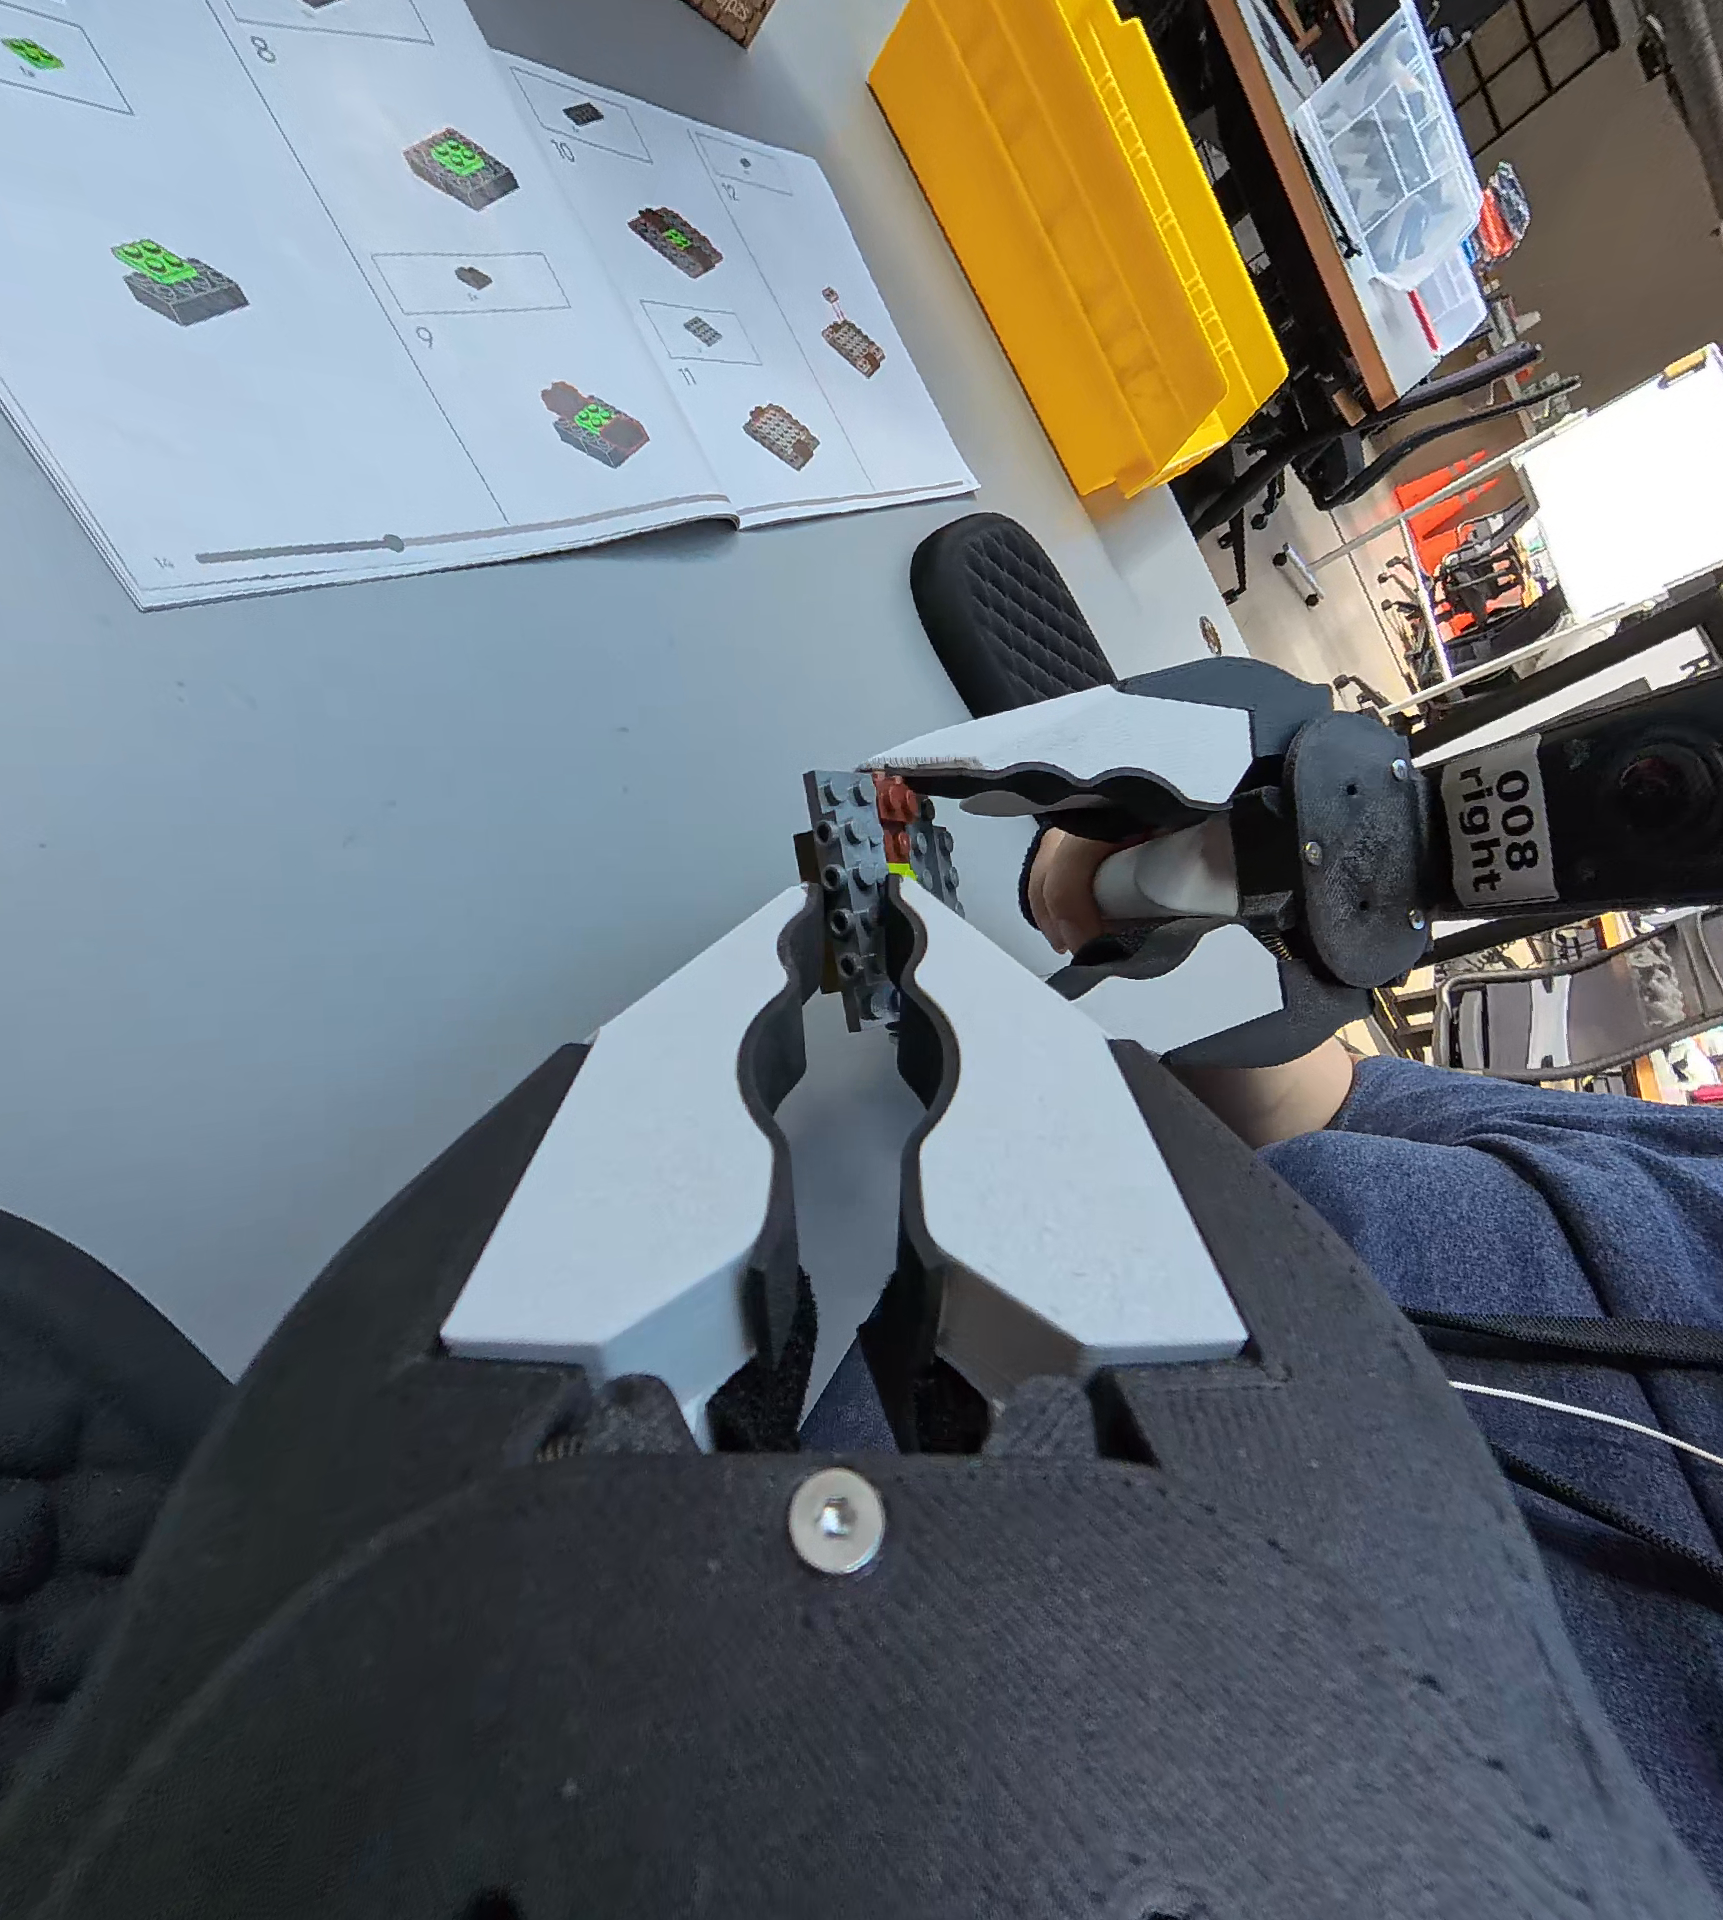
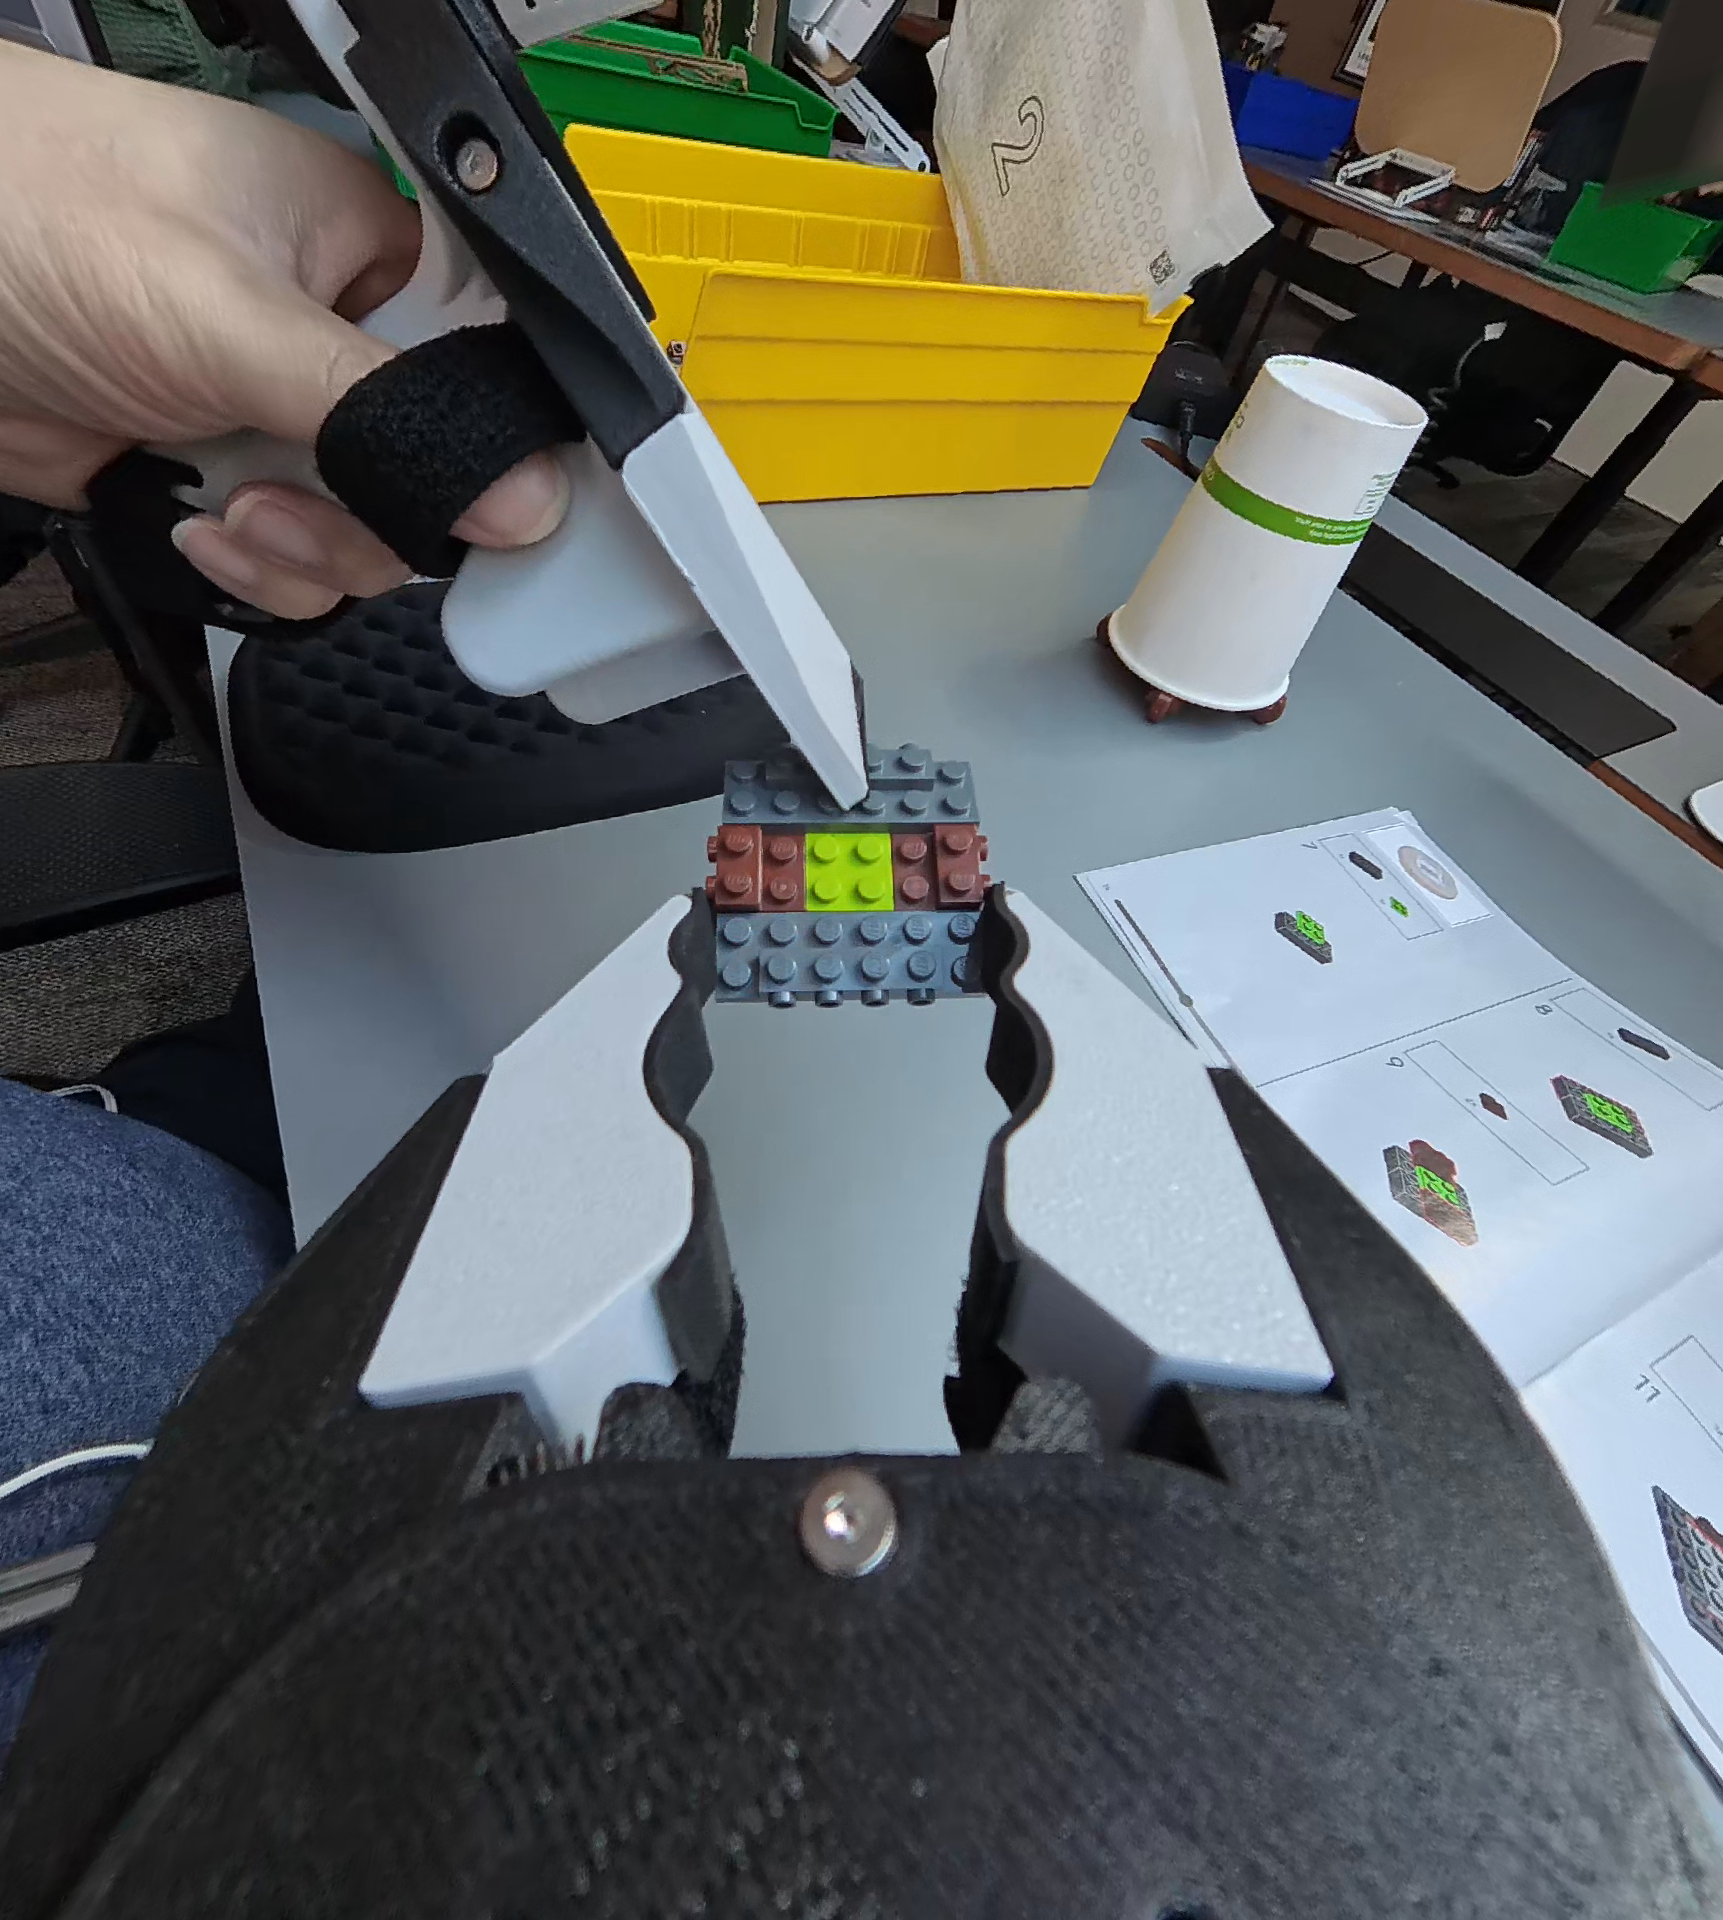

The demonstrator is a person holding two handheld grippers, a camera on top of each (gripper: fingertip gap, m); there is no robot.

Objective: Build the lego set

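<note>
The lego build (image 2: 846, 883) is a small block of grey plates and reddish-brown bricks with a lime-green square in the middle. Both grippers hold it above the grey table (image 2: 940, 623). My right gripper (image 2: 844, 925) is shut on its near grey plate, one finger on each end. My left gripper (image 2: 841, 784) comes in from the upper left and pinches the far grey edge. In the left wrist view my left gripper (image 1: 857, 920) is shut on the build (image 1: 852, 852), seen edge-on. The right gripper's upper finger (image 1: 1065, 743) lies on it from the right; the lower fingertip is hidden.
An open instruction booklet (image 2: 1459, 1091) lies on the table to the right and also shows in the left wrist view (image 1: 369, 312). Yellow bins (image 2: 898, 364) stand behind. An upturned paper cup (image 2: 1252, 540) stands on brown pieces. A black padded rest (image 2: 441, 727) lies behind the build. Less than 4 cm separates the two grippers' tips.
</note>
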